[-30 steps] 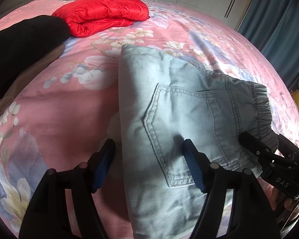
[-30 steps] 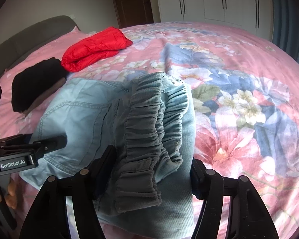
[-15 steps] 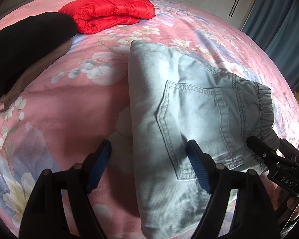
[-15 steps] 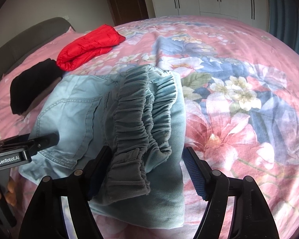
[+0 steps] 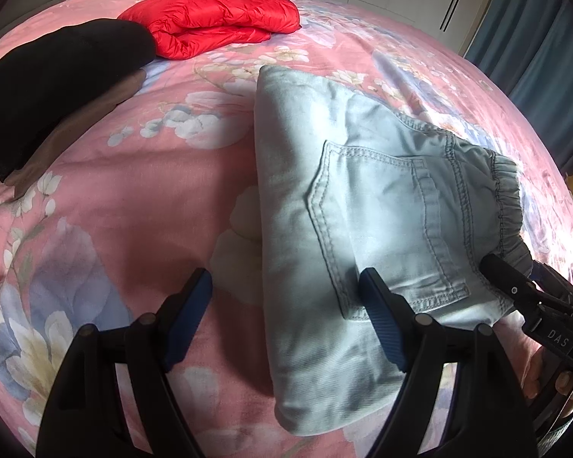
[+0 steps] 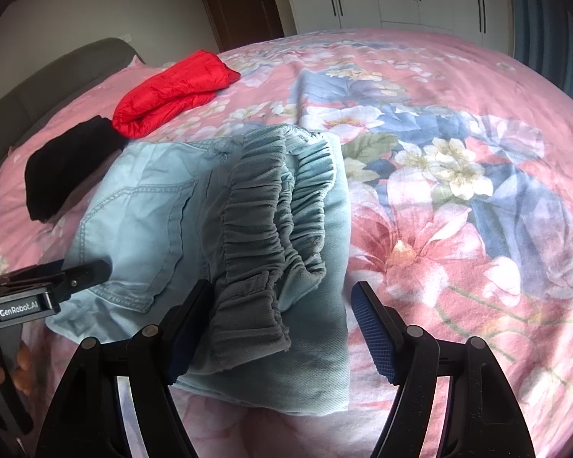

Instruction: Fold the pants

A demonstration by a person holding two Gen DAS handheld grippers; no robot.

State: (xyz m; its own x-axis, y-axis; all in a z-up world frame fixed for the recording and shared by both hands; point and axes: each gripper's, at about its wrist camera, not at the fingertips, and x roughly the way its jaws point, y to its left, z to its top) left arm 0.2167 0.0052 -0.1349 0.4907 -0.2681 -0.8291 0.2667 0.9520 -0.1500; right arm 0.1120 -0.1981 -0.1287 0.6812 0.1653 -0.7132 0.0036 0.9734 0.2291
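Tongs on both sides, left tongs (image 5: pixel 284 318) and right tongs (image 6: pixel 277 328), hover released over folded pants (image 5: pixel 363 206).

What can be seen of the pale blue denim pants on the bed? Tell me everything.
The pale blue denim pants lie folded into a compact stack on the pink floral bedspread. A stitched back pocket faces up, and the gathered elastic waistband is bunched on top along one edge. The fabric looks soft and lightly wrinkled. The open left gripper and open right gripper straddle its near edges without clamping it.
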